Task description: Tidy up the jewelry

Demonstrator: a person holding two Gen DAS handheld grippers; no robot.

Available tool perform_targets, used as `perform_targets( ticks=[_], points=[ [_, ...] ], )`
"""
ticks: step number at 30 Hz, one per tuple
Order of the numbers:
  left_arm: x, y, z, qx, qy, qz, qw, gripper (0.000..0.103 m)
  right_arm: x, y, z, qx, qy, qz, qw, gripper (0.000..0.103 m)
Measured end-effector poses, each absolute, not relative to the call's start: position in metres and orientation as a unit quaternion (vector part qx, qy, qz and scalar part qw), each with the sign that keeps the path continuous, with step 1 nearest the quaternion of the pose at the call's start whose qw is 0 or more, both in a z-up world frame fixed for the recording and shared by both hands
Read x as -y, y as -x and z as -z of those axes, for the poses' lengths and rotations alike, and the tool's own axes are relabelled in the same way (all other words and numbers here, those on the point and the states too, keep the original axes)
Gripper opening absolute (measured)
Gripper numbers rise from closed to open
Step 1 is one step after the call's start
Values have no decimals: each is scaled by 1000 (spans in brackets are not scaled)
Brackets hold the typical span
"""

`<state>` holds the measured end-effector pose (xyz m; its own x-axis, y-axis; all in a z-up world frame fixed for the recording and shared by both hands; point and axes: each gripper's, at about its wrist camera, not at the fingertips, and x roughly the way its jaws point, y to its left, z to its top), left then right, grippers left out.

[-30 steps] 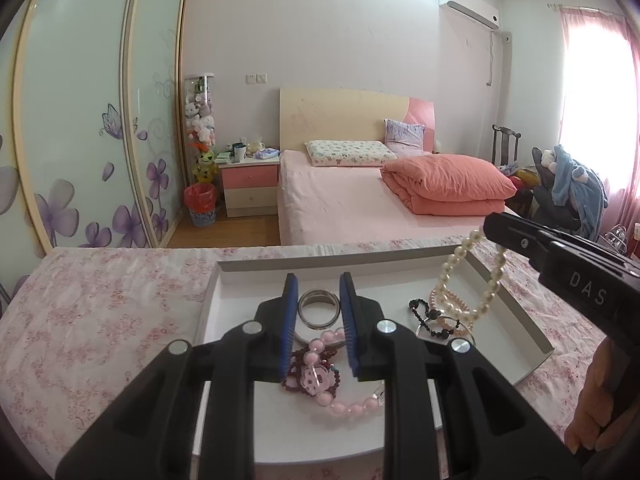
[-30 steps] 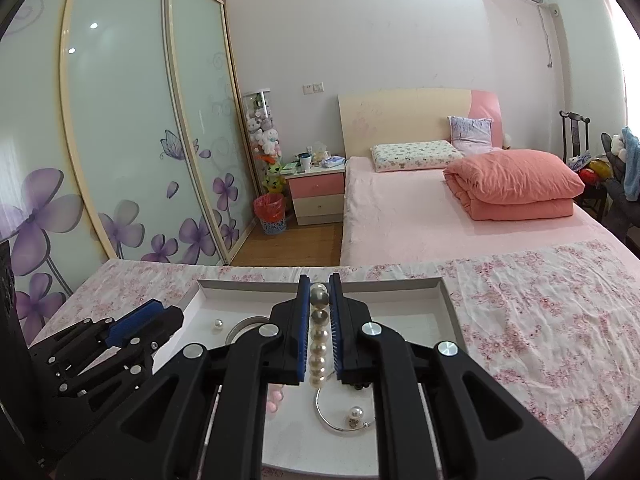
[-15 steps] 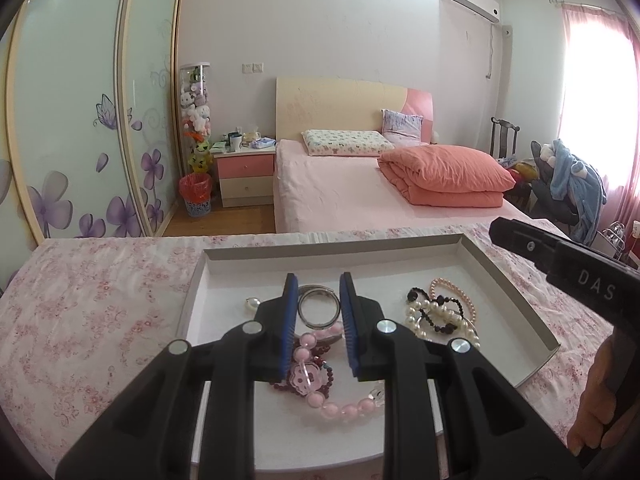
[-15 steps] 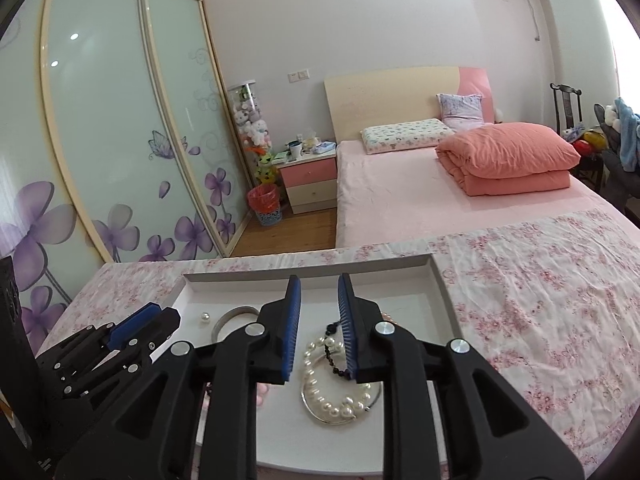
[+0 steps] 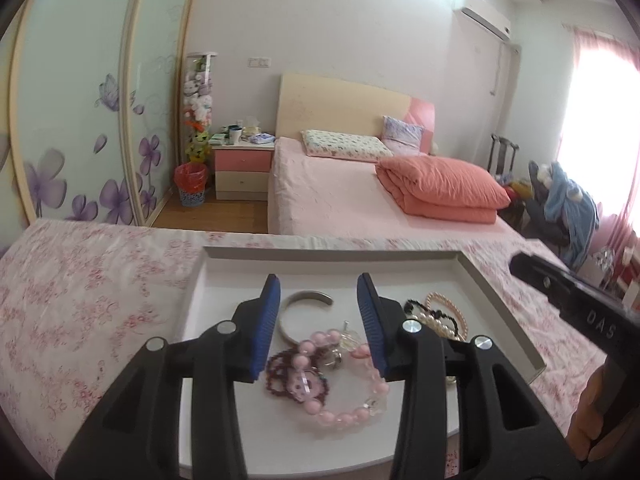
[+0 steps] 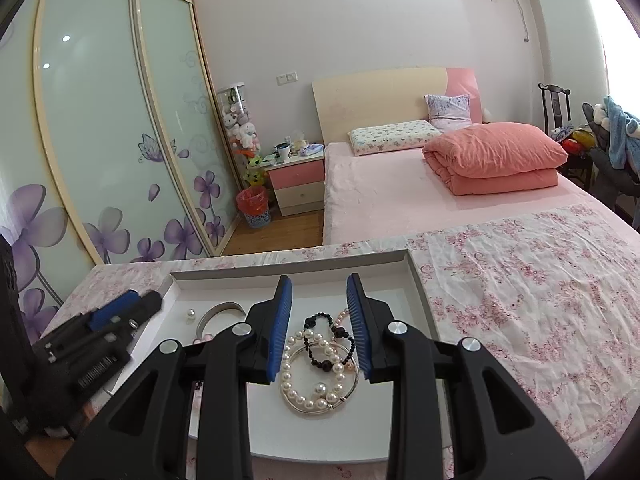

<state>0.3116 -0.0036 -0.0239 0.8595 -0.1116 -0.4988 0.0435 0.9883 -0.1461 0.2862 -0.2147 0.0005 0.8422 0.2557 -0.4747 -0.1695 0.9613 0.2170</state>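
A white tray (image 5: 224, 276) with a grey rim lies on the floral cloth. In it lie a pink bead bracelet (image 5: 352, 412), a dark red bead bracelet (image 5: 280, 376), a silver bangle (image 5: 304, 300), and at the right a pearl strand with a black bead bracelet (image 5: 436, 316). My left gripper (image 5: 318, 320) is open and empty above the pink bracelet. My right gripper (image 6: 318, 320) is open and empty above the white pearl strand (image 6: 304, 380) and black bracelet (image 6: 324, 336). A loose pearl (image 6: 191, 313) lies at the tray's left. The tray's rim also shows in the right wrist view (image 6: 420, 284).
The tray sits on a table with a pink floral cloth (image 6: 520, 280). Beyond are a pink bed (image 5: 340, 200), a nightstand (image 5: 240, 172) and sliding wardrobe doors (image 6: 100, 140). The right gripper's body (image 5: 580, 308) shows at the right of the left wrist view.
My right gripper let go of the pearl strand, which now lies in the tray, and opened wide. My left gripper also opened wider over the pink bracelet.
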Motion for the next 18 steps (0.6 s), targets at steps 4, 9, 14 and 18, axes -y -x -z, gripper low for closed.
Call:
perform_targets(
  ticks=[4,9,14,18],
  points=[
    [-13,-305,18,-257,78,20,963,46,212,-283,-3,-256,-83,-107,957,50],
    [-24,-287,15,-257,84,8,963,55,210,-272,-5,-254,-76,-111,958,63],
    [-36,-254,10,-246,80,-9,966,76,206,-246,-7,-244,-62,-118,961,89],
    [-44,-224,4,-234,83,-13,969,97,202,-222,-11,-229,-44,-122,965,101]
  ],
)
